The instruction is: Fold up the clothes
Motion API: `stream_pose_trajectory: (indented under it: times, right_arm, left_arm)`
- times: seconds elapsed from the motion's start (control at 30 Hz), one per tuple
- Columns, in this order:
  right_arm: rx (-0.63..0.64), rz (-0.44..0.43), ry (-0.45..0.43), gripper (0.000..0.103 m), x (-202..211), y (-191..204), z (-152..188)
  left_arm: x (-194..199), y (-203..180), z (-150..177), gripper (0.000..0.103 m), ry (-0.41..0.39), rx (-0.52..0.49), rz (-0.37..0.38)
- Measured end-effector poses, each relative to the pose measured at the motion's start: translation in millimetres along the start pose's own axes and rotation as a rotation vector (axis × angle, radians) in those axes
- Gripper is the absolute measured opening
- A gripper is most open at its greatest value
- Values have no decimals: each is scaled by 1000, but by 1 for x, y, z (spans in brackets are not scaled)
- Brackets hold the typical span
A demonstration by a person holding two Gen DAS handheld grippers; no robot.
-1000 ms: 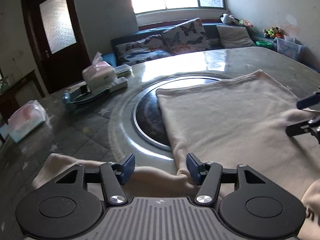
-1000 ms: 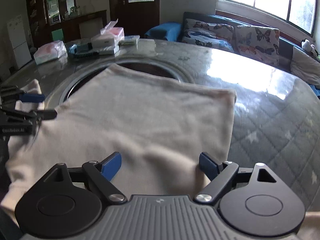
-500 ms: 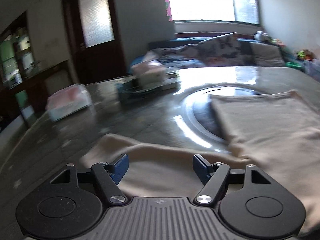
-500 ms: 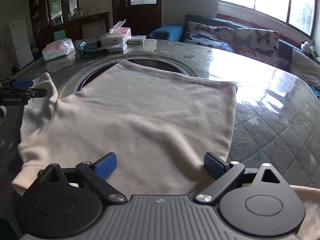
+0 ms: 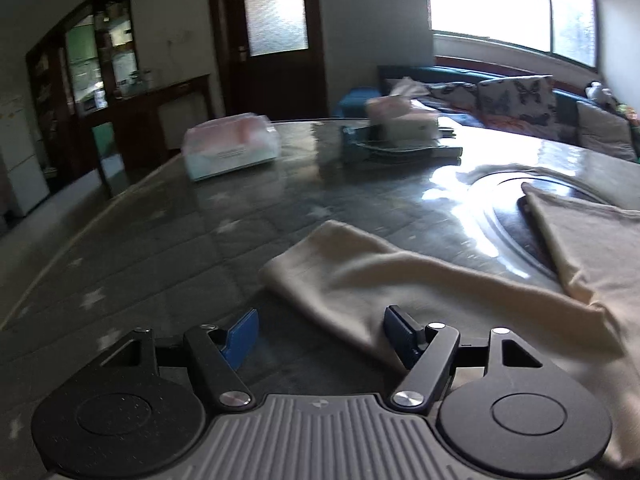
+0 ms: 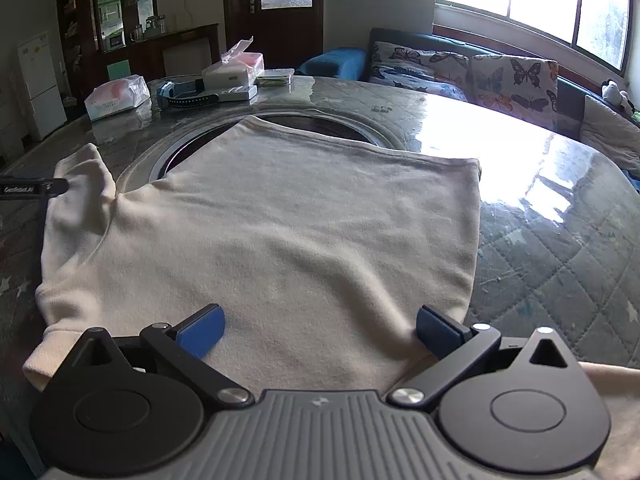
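A cream long-sleeved top (image 6: 288, 236) lies flat on the round table, its hem toward the far side. Its left sleeve (image 5: 360, 276) stretches out over the table in the left wrist view. My left gripper (image 5: 320, 334) is open and empty, low over the table, with the sleeve's cuff edge lying between its fingers. It also shows as a dark tip (image 6: 36, 189) at the sleeve in the right wrist view. My right gripper (image 6: 318, 330) is open and empty, hovering over the near part of the top's body.
A glass turntable ring (image 6: 320, 118) lies under the top. Tissue packs (image 6: 116, 96) (image 5: 230, 151), a white box (image 6: 234, 72) and a blue device (image 6: 184, 94) sit at the table's far left. A sofa with butterfly cushions (image 6: 472, 72) stands behind.
My left gripper has swung left, away from the top's body, to the sleeve's cuff end. My right gripper has drawn back a little and opened wider.
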State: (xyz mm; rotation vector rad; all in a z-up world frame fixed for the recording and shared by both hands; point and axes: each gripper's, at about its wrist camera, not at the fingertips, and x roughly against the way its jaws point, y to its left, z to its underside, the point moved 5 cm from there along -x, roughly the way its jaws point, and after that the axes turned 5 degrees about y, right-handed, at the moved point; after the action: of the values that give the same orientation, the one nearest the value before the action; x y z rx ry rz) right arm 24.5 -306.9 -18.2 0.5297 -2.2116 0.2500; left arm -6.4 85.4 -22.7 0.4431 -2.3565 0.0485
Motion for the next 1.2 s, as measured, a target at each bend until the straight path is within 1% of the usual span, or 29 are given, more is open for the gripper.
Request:
stream_pose_trajectory:
  times: [0.07, 0.13, 0.23, 0.33, 0.5, 0.6, 0.67, 0.7, 0.83, 0.9, 1.07, 1.2]
  right_arm:
    - [2, -2, -3, 103, 0, 0, 1]
    - [2, -3, -4, 103, 0, 0, 0]
    - [2, -1, -2, 103, 0, 0, 0]
    - [2, -1, 0, 103, 0, 0, -1]
    - [12, -3, 0, 103, 8, 2, 1]
    - [19, -3, -2, 103, 14, 3, 2]
    - [28, -5, 0, 103, 18, 4, 5]
    - [36, -6, 2, 103, 20, 5, 7]
    - [87, 2, 15, 103, 25, 11, 21]
    - [94, 6, 6, 103, 30, 12, 26]
    - [18, -29, -34, 103, 49, 0, 30]
    - [-74, 6, -84, 103, 62, -27, 30]
  left_arm:
    - [3, 6, 3, 72, 3, 6, -27]
    - [6, 8, 3, 72, 0, -16, -43]
    - [7, 6, -2, 71, 2, -36, -53]
    - [11, -2, -16, 71, -29, -29, -16]
    - [3, -26, -36, 71, -73, -76, 28]
    - [-10, -34, -36, 71, -53, -107, 26]
    - [-17, -36, -31, 71, -32, -127, 8]
    - [-18, -34, -27, 73, -32, -128, -5]
    - [-16, -18, -17, 74, -25, -93, -26]
    - [-13, -9, -13, 74, -19, -74, -36]
    - [-9, 3, -10, 74, -12, -66, -54]
    - [-9, 3, -12, 74, -2, -65, -64]
